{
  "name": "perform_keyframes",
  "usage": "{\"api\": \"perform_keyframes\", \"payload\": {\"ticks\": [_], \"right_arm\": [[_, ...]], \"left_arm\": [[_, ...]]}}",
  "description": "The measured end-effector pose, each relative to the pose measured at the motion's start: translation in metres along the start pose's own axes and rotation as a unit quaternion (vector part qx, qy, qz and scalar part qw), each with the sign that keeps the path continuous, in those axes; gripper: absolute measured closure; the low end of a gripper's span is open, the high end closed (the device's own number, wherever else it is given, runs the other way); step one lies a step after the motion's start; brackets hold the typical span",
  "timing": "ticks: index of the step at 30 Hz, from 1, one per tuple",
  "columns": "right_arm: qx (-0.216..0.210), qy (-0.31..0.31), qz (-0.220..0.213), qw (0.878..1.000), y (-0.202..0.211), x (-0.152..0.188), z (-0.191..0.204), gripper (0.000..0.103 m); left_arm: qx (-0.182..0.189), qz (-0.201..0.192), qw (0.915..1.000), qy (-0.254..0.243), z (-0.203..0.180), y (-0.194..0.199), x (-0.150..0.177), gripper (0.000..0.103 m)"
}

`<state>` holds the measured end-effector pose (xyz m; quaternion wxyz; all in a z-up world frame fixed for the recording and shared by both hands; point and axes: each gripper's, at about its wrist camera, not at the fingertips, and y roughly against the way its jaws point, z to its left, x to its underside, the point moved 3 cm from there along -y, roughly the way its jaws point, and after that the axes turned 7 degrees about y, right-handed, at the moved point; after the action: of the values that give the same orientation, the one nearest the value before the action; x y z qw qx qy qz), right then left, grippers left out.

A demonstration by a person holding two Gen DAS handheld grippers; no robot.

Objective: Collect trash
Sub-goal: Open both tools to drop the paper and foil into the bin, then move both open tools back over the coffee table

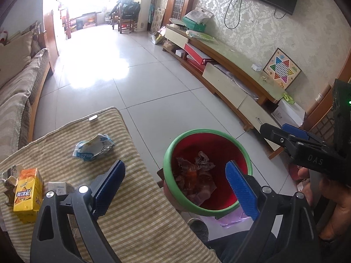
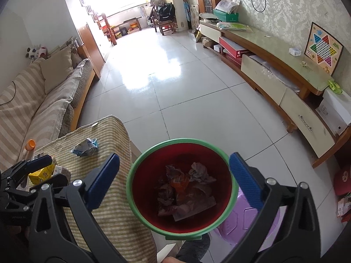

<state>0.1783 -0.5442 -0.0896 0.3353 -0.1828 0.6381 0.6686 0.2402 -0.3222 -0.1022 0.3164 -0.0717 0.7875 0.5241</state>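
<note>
A red trash bin with a green rim (image 1: 166,160) (image 2: 131,173) stands beside the striped cloth-covered table (image 1: 136,197) (image 2: 114,214); crumpled wrappers lie inside it. On the table lie a crumpled blue-white wrapper (image 1: 93,148) (image 2: 84,148), a yellow drink carton (image 1: 27,194) (image 2: 41,175) and a small white box (image 1: 57,187). My left gripper (image 1: 175,188) is open and empty, its jaws spanning the table edge and the bin. My right gripper (image 2: 175,179) is open and empty above the bin; it also shows in the left wrist view (image 1: 283,134).
A striped sofa (image 2: 43,100) runs along the left. A long TV cabinet (image 2: 285,65) with a Chinese-checkers board (image 2: 322,48) lines the right wall. A purple stool (image 2: 245,219) sits by the bin. An orange-capped bottle (image 2: 29,146) stands behind the table. Tiled floor (image 2: 175,87) stretches ahead.
</note>
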Motion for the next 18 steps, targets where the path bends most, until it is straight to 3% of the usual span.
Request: {"api": "perform_keyframes", "payload": {"ticks": [18], "right_arm": [[-0.033,0.065,-0.015,0.997,0.045,0.009,0.116,0.005]], "left_arm": [[-0.016,-0.057,0.9979,0.028,0.067,0.106,0.034,0.012]]}}
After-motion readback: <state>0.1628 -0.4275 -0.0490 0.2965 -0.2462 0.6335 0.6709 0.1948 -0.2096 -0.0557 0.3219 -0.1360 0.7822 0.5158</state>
